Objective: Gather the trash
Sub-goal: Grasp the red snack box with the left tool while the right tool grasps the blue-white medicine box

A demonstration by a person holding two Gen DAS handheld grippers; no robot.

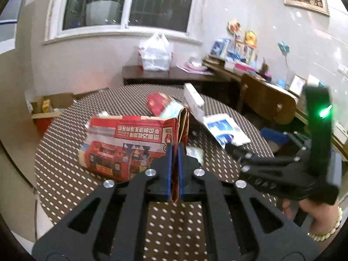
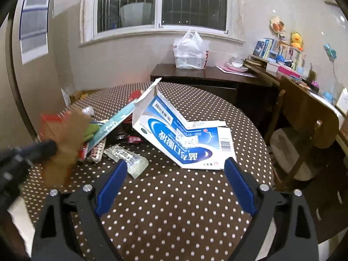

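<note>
Two grippers work over a round worktop [image 2: 174,206] under a brown cloth with white dots. Our left gripper [image 1: 175,152] has its blue fingers [image 1: 169,165] clenched on the brown cardboard flap of a red printed carton [image 1: 126,145], the flap pinched upright between them while the carton's body stretches away toward the middle of the worktop, apparently lifted at the held end. Our right gripper [image 2: 176,169] is released, its blue fingers [image 2: 112,187] standing wide apart with nothing between them, just short of a torn-open blue and white medicine box [image 2: 184,139] that lies flattened near the middle of the worktop. To the left of that box we see a small heap of trash: a clear blister strip [image 2: 128,158], a teal wrapper [image 2: 115,124] and dark sweet wrappers [image 2: 121,134]. A wooden chair [image 2: 304,130] stands at the worktop's right edge. A white plastic bag [image 2: 191,50] sits on a dark sideboard [image 2: 195,76] beyond the far edge.
</note>
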